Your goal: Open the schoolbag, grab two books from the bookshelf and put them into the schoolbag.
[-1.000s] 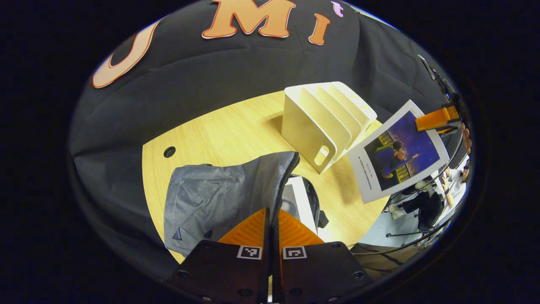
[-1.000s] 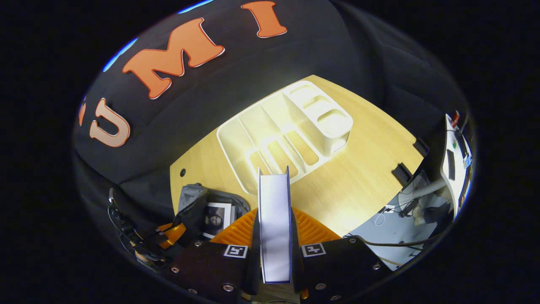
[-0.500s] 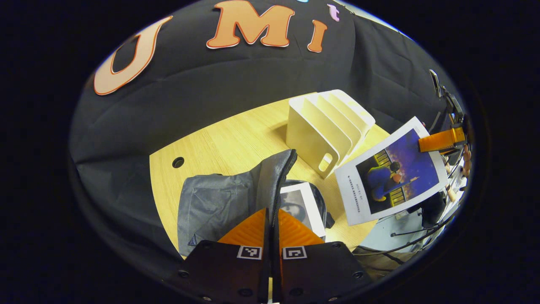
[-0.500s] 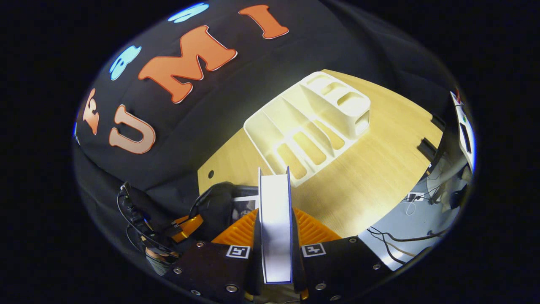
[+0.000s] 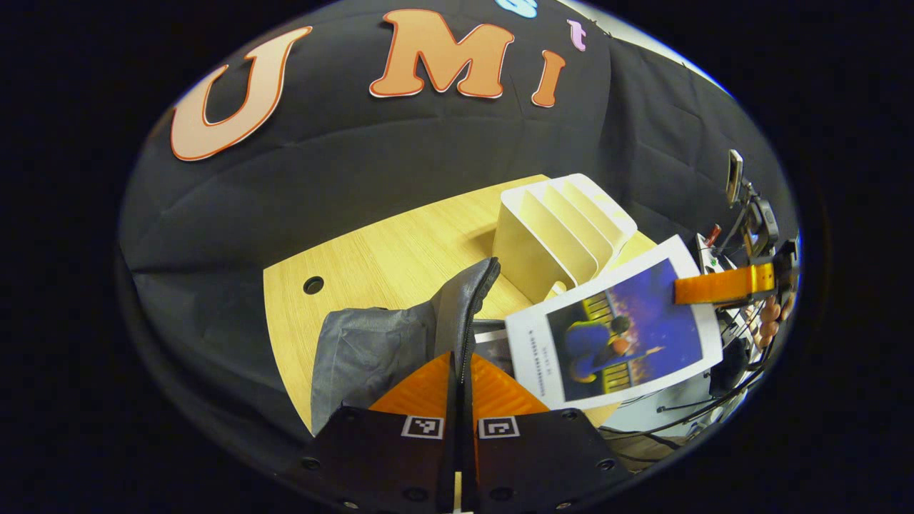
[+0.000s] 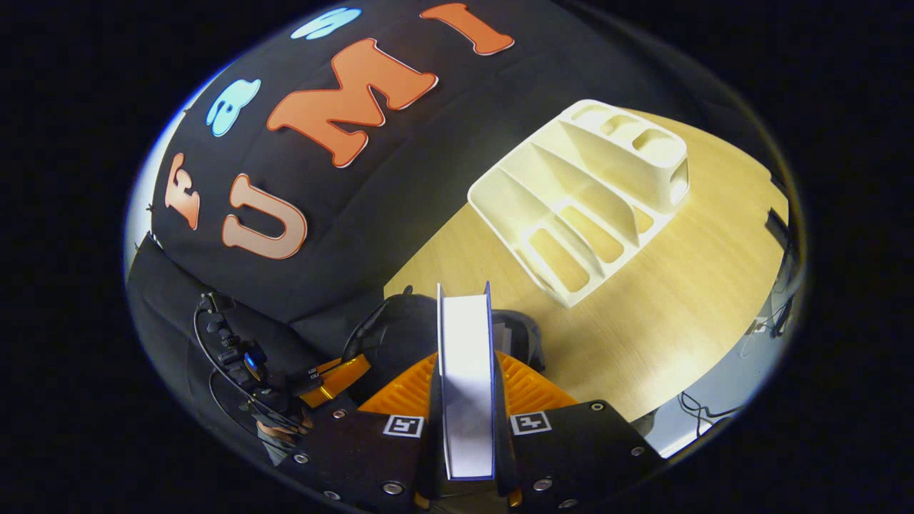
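Note:
My left gripper (image 5: 461, 357) is shut on the raised flap edge of the grey schoolbag (image 5: 371, 350), holding the bag's mouth open. A first book (image 5: 491, 344) shows inside the opening. My right gripper (image 6: 465, 364) is shut on a second book (image 6: 465, 321), seen edge-on between its fingers. In the left gripper view that blue-covered book (image 5: 614, 335) hangs tilted just right of the bag's mouth, with the right gripper (image 5: 685, 291) on its far corner. The white bookshelf (image 5: 564, 232) stands on the table behind the bag, its slots bare. The left gripper (image 6: 335, 375) shows beside the dark bag opening (image 6: 407, 328).
The light wood table (image 5: 385, 260) has a round cable hole (image 5: 313, 285) at its left. The bookshelf (image 6: 585, 207) sits toward the table's far side. Cables and equipment (image 5: 742, 207) stand beyond the table's right edge.
The right gripper has carried the blue-covered book leftward and lower, from beside the bookshelf to just by the bag's mouth. The left gripper keeps the flap raised.

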